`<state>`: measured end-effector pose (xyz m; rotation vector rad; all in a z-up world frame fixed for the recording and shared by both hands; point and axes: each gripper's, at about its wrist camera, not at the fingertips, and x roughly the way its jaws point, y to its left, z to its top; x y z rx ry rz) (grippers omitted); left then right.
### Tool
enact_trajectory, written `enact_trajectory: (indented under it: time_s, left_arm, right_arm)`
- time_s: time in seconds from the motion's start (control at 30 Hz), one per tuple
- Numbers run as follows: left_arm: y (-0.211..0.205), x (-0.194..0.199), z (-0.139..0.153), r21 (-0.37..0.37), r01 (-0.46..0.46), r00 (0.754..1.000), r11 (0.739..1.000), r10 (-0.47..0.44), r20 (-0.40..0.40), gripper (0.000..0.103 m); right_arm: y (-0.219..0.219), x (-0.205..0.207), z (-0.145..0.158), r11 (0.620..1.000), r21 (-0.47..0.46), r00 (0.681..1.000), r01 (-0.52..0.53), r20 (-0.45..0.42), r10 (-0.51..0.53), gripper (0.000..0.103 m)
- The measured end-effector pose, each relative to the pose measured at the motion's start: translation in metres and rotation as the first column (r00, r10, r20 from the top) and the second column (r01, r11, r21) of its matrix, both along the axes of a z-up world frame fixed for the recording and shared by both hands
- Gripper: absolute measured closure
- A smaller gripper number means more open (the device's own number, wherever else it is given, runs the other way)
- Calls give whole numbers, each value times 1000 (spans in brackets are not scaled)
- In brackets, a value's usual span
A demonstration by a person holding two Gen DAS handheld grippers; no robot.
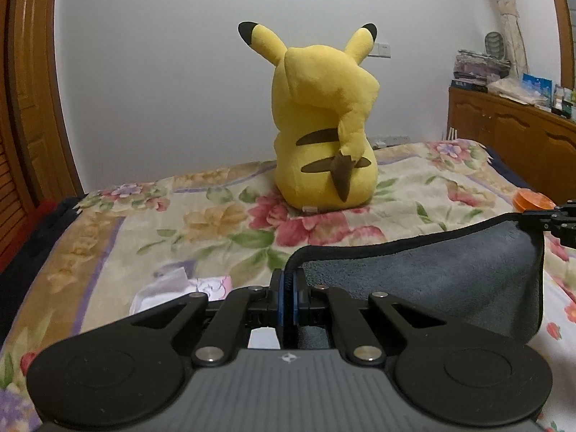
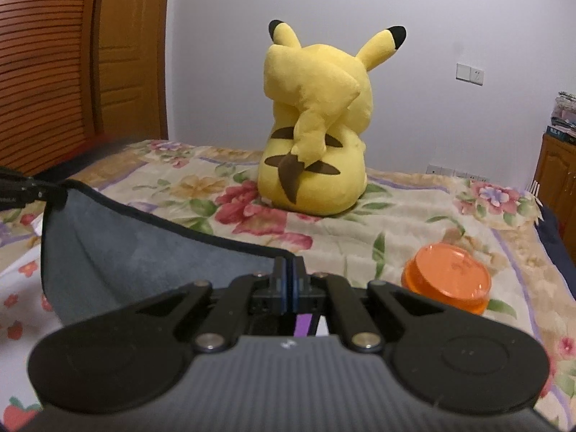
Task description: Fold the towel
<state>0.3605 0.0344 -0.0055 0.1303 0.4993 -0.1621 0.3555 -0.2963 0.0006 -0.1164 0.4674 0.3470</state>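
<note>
A: The grey fleecy towel with black stitched edging (image 1: 432, 277) — where does it sit against the tools?

B: Stretched between them. The left black two-finger gripper (image 1: 288, 284) is clamped tight on one corner of its edge; the right black two-finger gripper (image 2: 289, 280) pinches the opposite corner. The cloth sags between, lifted off the floral cream blanket (image 1: 223, 216).

A: And counts?

B: One towel, two grippers. Just right of the towel's right-hand corner lies one round orange translucent plastic lid (image 2: 448, 277). To the left of the towel's other corner lies one pale pink-and-white packet (image 1: 187, 288). Beyond the towel sits one yellow plush Pikachu toy (image 1: 320, 122), its back turned.
</note>
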Motion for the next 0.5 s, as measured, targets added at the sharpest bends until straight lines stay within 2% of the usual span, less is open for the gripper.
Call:
enact_trajectory:
  time_s: [0.5]
  left_arm:
    - [-6,56,-37,12,-31,999,999,32,-23,98]
  right_arm:
    - [6,46,-35,998,-46,1000,31,7,-31,99]
